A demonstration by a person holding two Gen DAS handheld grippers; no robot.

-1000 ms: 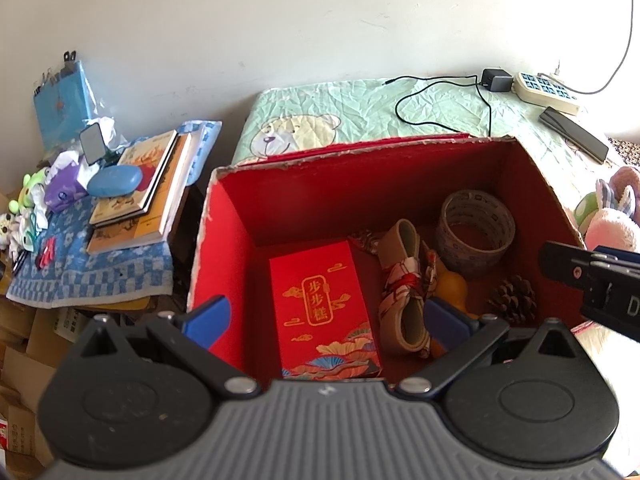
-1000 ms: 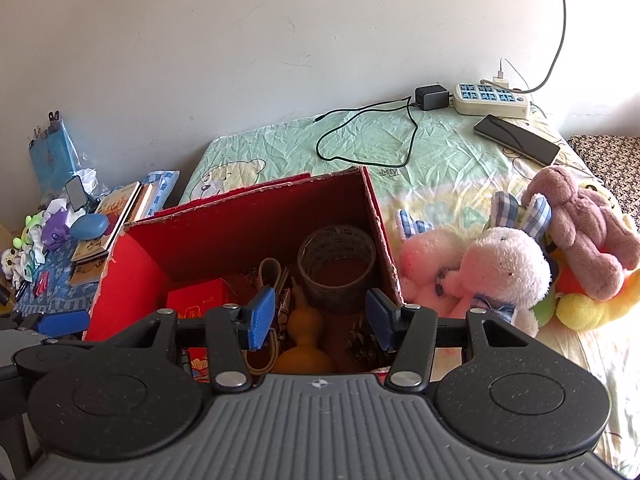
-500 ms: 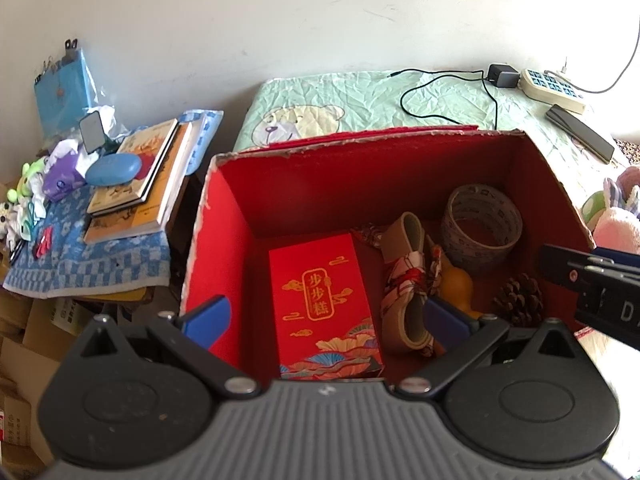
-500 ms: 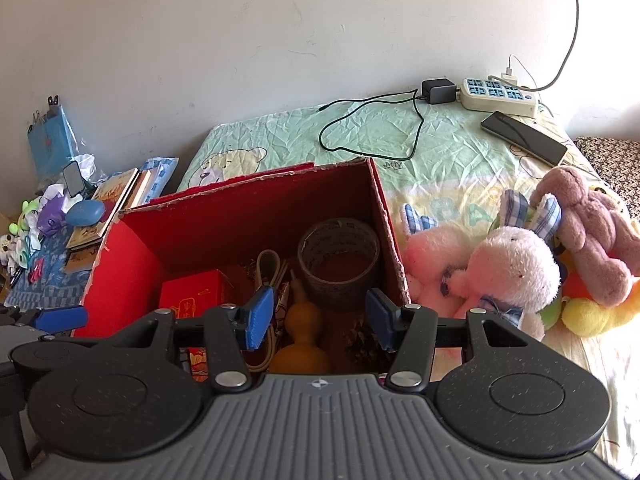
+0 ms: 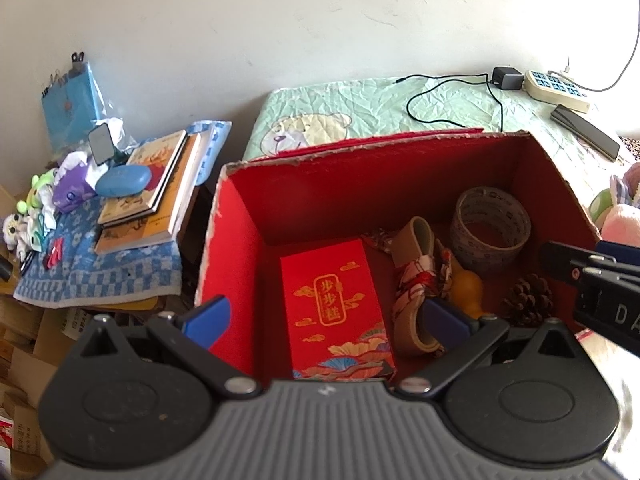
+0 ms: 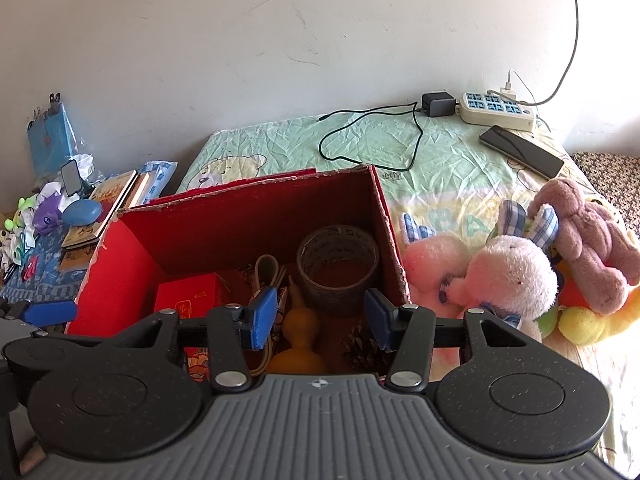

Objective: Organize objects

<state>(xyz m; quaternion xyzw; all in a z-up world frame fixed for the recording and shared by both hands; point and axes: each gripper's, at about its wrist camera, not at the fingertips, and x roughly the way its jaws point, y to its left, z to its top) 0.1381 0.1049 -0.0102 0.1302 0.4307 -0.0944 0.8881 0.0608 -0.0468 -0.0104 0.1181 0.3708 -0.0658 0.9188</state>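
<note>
Cardboard box (image 5: pixel 240 248), red inside, stands open on the bed (image 6: pixel 440 160). On its floor lie a red packet (image 5: pixel 336 308), a strap bundle (image 5: pixel 416 280), a yellow gourd (image 6: pixel 298 340), a tape roll (image 5: pixel 490 232) upright in the far right corner, and a pine cone (image 5: pixel 528 300) near the right wall.

Left hand-held gripper (image 5: pixel 324 320) hangs above the box with jaws spread wide and empty; its left pad is over the left wall, its right pad over the straps. Right hand-held gripper (image 6: pixel 320 316) is also released, its jaws having just narrowed a little with nothing clamped; the gourd shows below the gap.

Only the right view shows the plush toys (image 6: pixel 516 272) beside the box. The left view shows the books (image 5: pixel 152 196) and clutter on the side surface (image 5: pixel 100 276) more fully, and the packet's whole face.
</note>
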